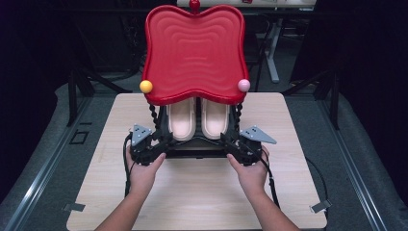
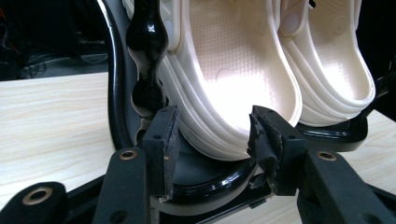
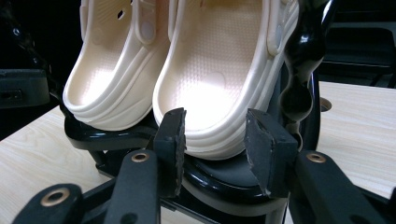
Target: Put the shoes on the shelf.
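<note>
In the high view, a black shoe rack with a red top tray stands mid-table, looking stiff and top-heavy, with the left gripper and right gripper at its base corners. In the left gripper view, the jaws stand apart around the glossy, likely slippery base rim, under soft cream clogs. The right gripper view shows jaws apart likewise; the rim seems the firmest hold.

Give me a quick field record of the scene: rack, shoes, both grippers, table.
rack: black two-tier stand with a red wavy top tray, on the wooden table
shoes: pair of cream clogs on the lower shelf, heels toward the person
left gripper: open, jaws either side of the shelf's front rim, pads not pressing
right gripper: open, at the rim's other end
knobs: yellow ball, pink ball on the tray's front corners
</note>
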A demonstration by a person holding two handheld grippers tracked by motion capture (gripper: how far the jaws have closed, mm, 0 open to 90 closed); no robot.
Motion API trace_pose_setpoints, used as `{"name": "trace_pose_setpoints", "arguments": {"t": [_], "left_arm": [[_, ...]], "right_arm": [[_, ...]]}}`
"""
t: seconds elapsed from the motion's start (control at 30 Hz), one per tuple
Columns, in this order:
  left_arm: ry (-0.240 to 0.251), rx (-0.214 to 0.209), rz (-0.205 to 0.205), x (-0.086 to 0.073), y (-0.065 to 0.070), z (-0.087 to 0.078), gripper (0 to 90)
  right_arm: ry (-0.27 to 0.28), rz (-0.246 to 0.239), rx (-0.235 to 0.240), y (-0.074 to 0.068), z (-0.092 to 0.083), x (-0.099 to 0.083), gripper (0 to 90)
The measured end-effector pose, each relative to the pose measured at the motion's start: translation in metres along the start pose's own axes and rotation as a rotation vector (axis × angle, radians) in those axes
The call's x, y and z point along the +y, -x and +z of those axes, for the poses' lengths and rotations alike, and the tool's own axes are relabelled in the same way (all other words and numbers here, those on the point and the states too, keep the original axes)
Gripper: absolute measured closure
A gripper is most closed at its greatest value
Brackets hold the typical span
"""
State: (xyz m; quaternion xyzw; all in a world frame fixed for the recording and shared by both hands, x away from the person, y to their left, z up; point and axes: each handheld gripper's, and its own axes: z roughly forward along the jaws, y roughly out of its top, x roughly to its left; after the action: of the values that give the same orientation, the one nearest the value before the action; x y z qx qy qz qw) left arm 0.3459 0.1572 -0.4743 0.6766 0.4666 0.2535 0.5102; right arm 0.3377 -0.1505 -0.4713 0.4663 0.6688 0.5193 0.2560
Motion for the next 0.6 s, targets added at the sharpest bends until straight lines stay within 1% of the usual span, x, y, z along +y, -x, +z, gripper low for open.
{"name": "trace_pose_setpoints", "arguments": {"t": [0.07,0.17,0.2,0.3,0.37,0.47,0.53,0.6], "left_arm": [[0.009,-0.001,-0.004,0.0,0.001,0.002,52.6],[0.006,-0.005,-0.001,0.0,0.002,0.005,50.4],[-0.001,0.0,0.0,0.0,0.002,0.007,50.1],[-0.009,0.005,-0.012,-0.001,0.003,0.01,49.6],[-0.004,0.0,-0.021,0.0,0.002,0.012,49.5],[-0.008,0.001,-0.02,0.0,0.003,0.013,49.0],[-0.003,0.0,-0.023,0.001,0.004,0.014,48.9],[0.013,0.002,-0.026,0.002,0.005,0.014,48.2]], "right_arm": [[-0.006,-0.001,-0.002,0.0,0.001,0.001,56.8],[0.0,0.008,-0.005,-0.001,0.004,0.001,55.5],[-0.002,0.01,-0.007,0.0,0.005,0.001,55.2],[-0.01,0.019,-0.012,0.001,0.009,0.0,55.2],[-0.011,0.026,-0.012,0.002,0.012,0.0,55.1],[-0.016,0.035,-0.008,0.002,0.016,-0.001,55.2],[-0.015,0.039,-0.013,0.002,0.019,-0.002,55.3],[-0.015,0.046,-0.012,0.003,0.021,-0.003,55.3]]}}
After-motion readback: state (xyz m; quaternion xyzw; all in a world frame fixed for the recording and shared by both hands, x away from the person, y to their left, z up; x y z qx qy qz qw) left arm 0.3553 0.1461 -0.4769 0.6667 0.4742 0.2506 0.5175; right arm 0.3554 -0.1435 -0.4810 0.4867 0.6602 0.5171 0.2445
